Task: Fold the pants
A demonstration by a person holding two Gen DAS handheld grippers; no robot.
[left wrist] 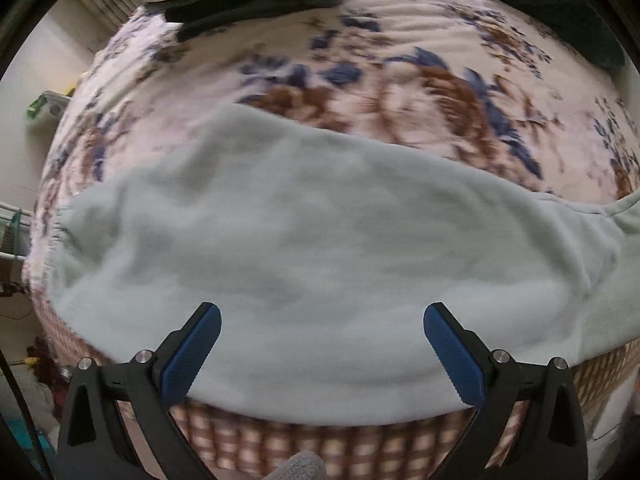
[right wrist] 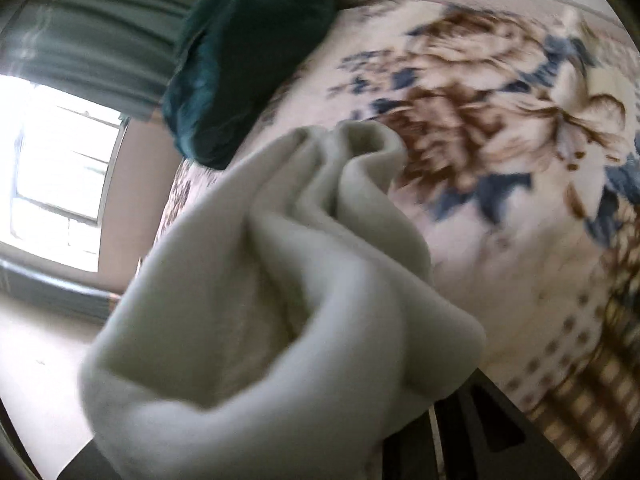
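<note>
The pale pants (left wrist: pixel 320 248) lie spread out on the bed (left wrist: pixel 400 80), near its front edge, and no label or writing shows on them. One end is bunched up (right wrist: pixel 280 300) and lifted above the bed. It fills the right wrist view and hides the right tongs — only dark bits of their frame peek out under the cloth, which they are pinched tight on. The left tongs (left wrist: pixel 322 352) point almost straight down over the pants, spread wide, with nothing in them. Farther back on the bed sit a dark folded pile (left wrist: pixel 256 4) and a dark green bundle (right wrist: pixel 248 64). Both pictures are blurry. A bright window (right wrist: pixel 60 168) is off the bed's side.
</note>
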